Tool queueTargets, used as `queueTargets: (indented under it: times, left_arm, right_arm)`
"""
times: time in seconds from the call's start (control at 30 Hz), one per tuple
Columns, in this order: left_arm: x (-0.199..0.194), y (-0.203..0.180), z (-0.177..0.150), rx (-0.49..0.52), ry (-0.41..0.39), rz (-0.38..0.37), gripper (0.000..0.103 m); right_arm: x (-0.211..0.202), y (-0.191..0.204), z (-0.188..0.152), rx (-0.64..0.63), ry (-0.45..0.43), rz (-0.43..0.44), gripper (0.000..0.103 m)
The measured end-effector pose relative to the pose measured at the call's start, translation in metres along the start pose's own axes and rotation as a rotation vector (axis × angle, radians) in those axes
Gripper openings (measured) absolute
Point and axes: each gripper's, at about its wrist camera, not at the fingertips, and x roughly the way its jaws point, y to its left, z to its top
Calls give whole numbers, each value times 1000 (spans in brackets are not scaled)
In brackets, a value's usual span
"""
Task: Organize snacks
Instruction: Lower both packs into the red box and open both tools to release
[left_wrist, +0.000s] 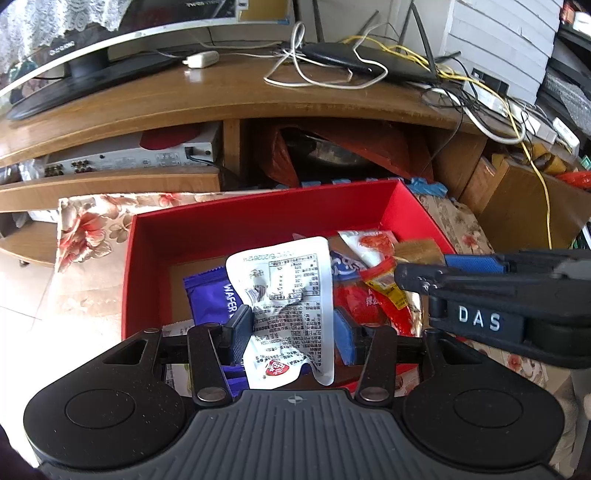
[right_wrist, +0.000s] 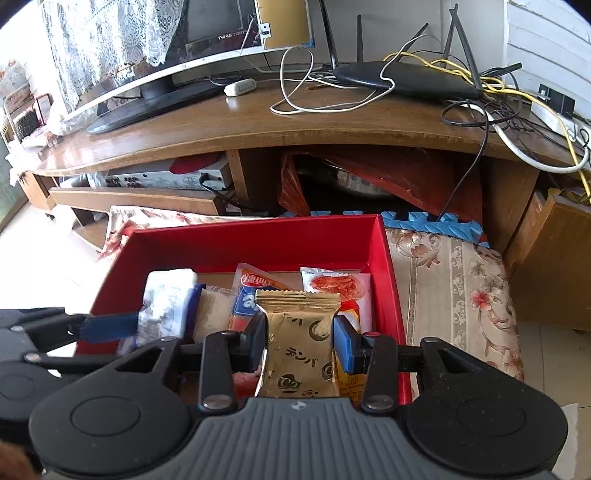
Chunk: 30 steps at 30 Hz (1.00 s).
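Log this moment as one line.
left tool: shut on white packet | right tool: shut on gold packet | both over red box | drop pending

Glossy crinkled white foil packet (left_wrist: 291, 295), shiny gold foil packet (right_wrist: 299, 339), matt red cardboard box (left_wrist: 236, 225), polished wooden TV stand (left_wrist: 229, 92), floral woven cloth (right_wrist: 461, 288).
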Motion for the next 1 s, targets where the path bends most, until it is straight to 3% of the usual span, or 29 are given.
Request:
queueTargets:
  times: [0.07, 0.17, 0.3, 1.0]
  left_arm:
    - [3, -8, -2, 19, 12, -19, 55]
    - [4, -15, -4, 72, 3, 27, 55]
    - [10, -2, -3, 21, 19, 33, 54]
    - [15, 0, -3, 22, 23, 74, 53]
  right_arm:
    - [0, 11, 0, -41, -11, -23, 38]
    - [2, 9, -1, -34, -11, -20, 38]
    - [6, -1, 2, -4, -10, -36, 38]
    - [31, 0, -3, -48, 28, -89, 40]
